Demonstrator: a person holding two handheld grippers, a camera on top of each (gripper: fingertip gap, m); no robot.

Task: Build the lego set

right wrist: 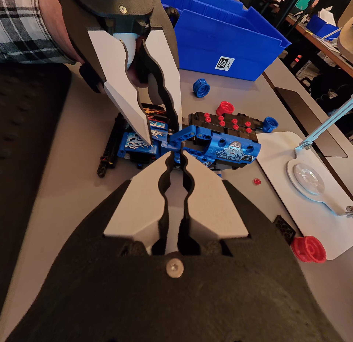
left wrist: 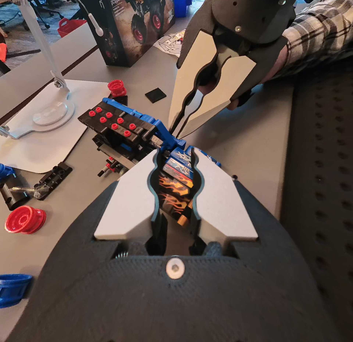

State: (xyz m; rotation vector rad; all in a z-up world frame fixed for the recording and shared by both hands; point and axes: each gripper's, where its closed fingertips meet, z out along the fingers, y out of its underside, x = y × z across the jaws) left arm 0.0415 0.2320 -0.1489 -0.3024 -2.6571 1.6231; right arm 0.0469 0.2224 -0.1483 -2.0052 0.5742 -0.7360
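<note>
Grippers meet over the half-built lego truck lying on the grey worktop: left gripper clamps its flame-printed body, right gripper pinches a blue beam, red wheel hubs nearby.

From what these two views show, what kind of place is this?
Probably a shared workshop or lab. A grey worktable holds a blue storage bin with a printed marker, more desks stand behind, and office chairs sit on carpet beyond the toy box.

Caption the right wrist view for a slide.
Right gripper pinches a blue beam on the truck model while the left gripper clamps its flame-decorated end.
</note>
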